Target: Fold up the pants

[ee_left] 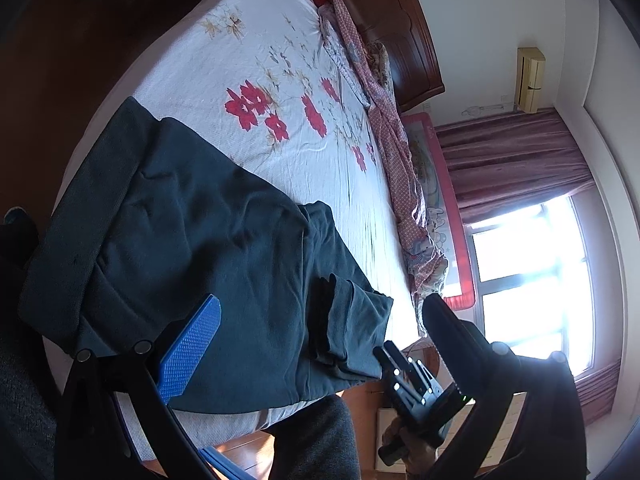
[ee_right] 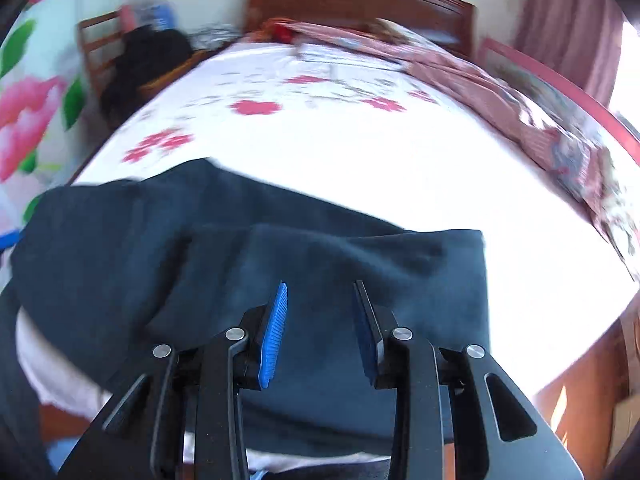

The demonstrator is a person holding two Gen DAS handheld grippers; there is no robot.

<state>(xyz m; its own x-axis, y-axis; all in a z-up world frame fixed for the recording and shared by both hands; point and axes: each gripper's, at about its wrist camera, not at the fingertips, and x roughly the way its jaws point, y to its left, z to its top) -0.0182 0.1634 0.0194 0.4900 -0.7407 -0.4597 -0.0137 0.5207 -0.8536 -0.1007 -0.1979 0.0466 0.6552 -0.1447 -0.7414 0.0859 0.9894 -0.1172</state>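
The dark blue-green pants (ee_left: 192,248) lie on the near edge of the bed, on the white sheet with red flowers (ee_left: 256,80). They look folded over already, with the waistband at the far left and the leg ends bunched at the right.

The left gripper (ee_left: 316,336) hangs over the pants with its two fingers wide apart and nothing between them. One blue pad (ee_left: 192,344) is low over the cloth.

The right gripper (ee_right: 320,320) is partly open, with a gap between its pads (ee_right: 274,336), and it holds nothing. The pants (ee_right: 248,264) are below it.

What could go wrong: the pants sit close to the bed edge, so a hard tug could drag them off. A pinch on only the top layer could pull the fold apart.

The left wrist view shows the person's hand (ee_left: 404,440) holding the right gripper (ee_left: 408,376) near the leg ends, plus the window (ee_left: 528,280). The right wrist view is blurry, but it shows a wooden chair (ee_right: 100,52) past the bed.
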